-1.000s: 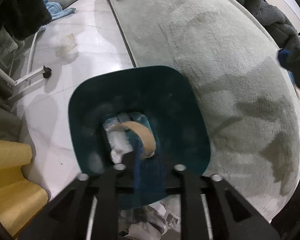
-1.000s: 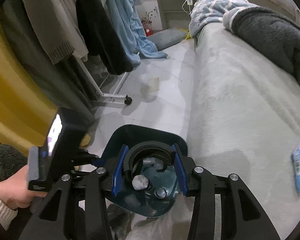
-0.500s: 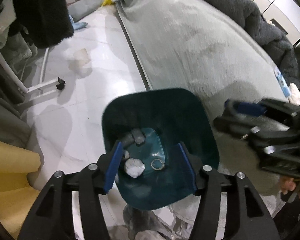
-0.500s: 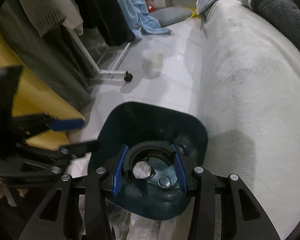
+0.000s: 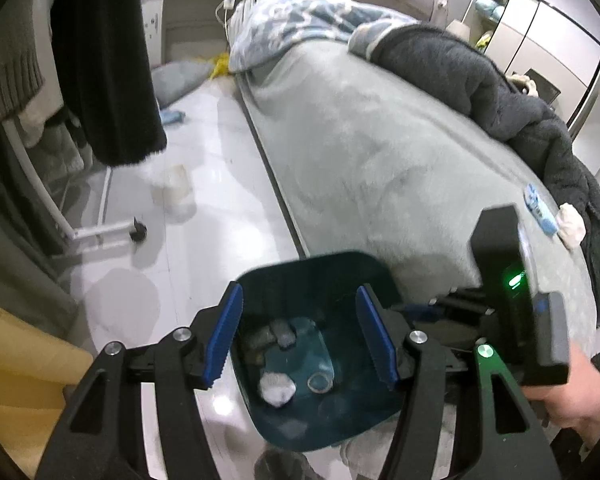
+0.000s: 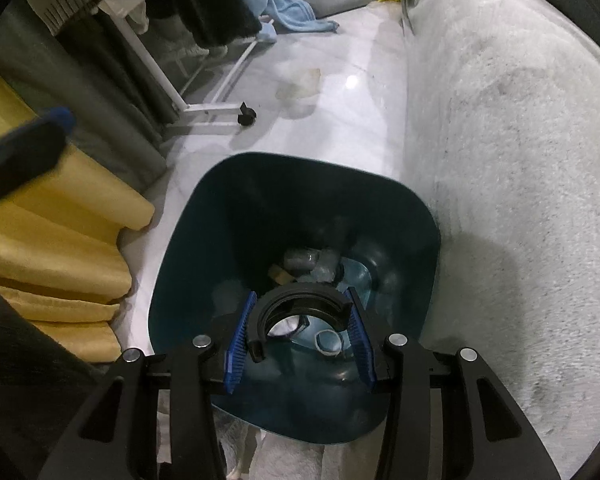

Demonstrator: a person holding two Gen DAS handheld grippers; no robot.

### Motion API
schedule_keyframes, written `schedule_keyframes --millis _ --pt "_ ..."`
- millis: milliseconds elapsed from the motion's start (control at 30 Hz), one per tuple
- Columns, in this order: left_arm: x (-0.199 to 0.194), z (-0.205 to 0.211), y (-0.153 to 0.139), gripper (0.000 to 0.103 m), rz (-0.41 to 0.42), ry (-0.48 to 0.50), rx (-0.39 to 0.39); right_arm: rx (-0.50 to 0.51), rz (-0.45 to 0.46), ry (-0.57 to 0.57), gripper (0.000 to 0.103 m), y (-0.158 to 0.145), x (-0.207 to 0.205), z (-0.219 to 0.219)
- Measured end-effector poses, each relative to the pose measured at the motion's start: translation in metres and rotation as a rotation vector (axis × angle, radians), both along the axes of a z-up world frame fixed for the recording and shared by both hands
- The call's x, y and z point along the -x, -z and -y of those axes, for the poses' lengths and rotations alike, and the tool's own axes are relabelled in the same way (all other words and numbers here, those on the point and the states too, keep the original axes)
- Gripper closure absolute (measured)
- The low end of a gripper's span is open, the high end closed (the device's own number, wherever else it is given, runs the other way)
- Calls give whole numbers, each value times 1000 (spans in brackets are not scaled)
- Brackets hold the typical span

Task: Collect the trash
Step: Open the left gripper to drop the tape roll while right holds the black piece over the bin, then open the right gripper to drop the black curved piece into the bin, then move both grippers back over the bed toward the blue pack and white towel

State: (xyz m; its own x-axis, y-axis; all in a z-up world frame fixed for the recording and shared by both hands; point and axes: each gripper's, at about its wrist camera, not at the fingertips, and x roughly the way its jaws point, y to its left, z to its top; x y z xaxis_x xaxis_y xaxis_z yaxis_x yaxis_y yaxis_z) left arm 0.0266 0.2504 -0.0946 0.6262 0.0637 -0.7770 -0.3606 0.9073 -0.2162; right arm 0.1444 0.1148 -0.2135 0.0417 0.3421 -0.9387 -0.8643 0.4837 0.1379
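A dark teal bin (image 5: 340, 268) stands on the floor beside the bed; it also shows in the right wrist view (image 6: 236, 216). Inside lie a white wad (image 5: 277, 389), a ring (image 5: 320, 382) and crumpled wrappers (image 6: 308, 264). My left gripper (image 5: 300, 332) is open and empty above the bin. My right gripper (image 6: 298, 332) is shut on a black plastic ring (image 6: 300, 300) and holds it over the bin's opening. A blue packet (image 5: 540, 210) and a white wad (image 5: 571, 224) lie on the grey bed cover.
The bed (image 5: 380, 152) with a dark blanket (image 5: 480, 84) fills the right. A clothes rack on wheels (image 6: 216, 110) and hanging clothes stand left. Yellow fabric (image 6: 52, 236) lies by the bin. A pale scrap (image 5: 176, 184) lies on the white floor.
My left gripper let go of the brown tape ring, opened and pulled up and back from the bin. My right gripper moved over the bin with the black ring still held.
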Motion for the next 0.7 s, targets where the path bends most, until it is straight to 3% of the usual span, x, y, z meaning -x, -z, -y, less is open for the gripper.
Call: schedule_keyframes --millis 200,400,700 --pt "6 1 -14 41 58 -16 -45 20 3 -4 55 1 3 -3" --pt "10 9 -31 42 97 -9 -89 24 15 -7 35 -1 4 -3" --pt "6 31 -78 42 201 36 -188 -76 43 -3 27 -44 3 1"
